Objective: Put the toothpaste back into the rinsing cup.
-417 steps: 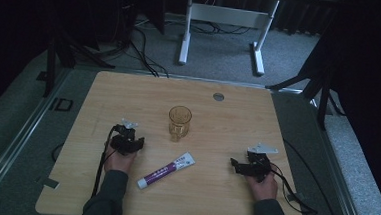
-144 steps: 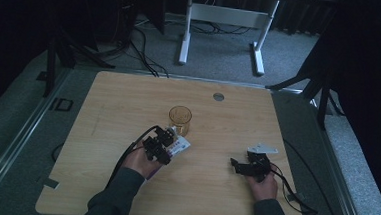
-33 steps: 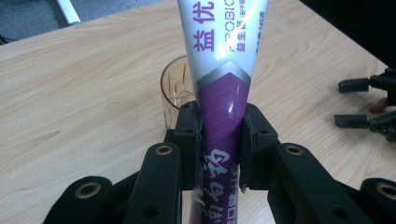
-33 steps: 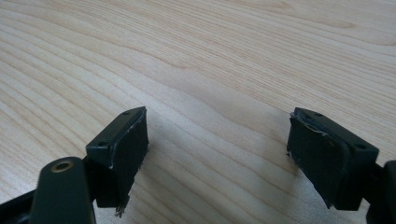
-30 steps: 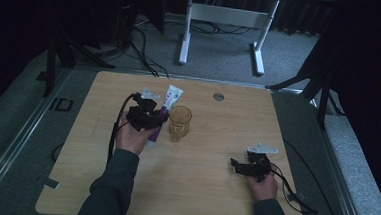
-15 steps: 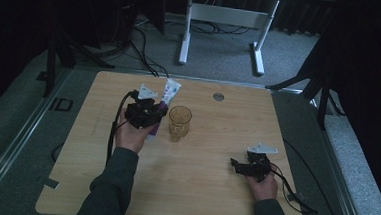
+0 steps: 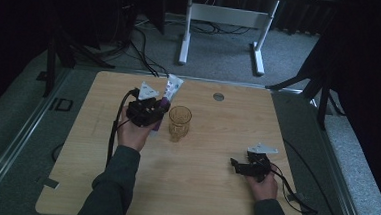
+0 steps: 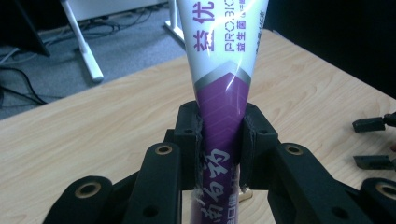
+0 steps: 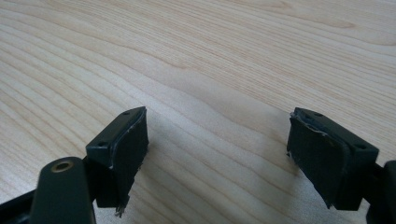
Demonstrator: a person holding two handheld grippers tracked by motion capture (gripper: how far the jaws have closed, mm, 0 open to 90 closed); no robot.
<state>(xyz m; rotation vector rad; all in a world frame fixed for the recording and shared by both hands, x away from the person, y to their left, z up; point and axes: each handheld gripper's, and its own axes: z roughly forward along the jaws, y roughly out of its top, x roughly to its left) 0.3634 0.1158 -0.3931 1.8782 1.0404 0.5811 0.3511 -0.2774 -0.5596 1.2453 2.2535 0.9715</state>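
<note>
The toothpaste tube [image 8: 219,107] was clamped in the left gripper [image 8: 219,154]; the glass [image 7: 179,122] alongside could be toppled

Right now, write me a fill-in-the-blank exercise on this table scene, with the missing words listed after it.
1. The left gripper is shut on a purple and white ____.
2. The tube is held just left of an amber ____ in the high view.
3. The right gripper rests on the table with its jaws ____.
4. The glass stands ____ on the wooden top.

Missing words: tube; glass; open; upright
</note>
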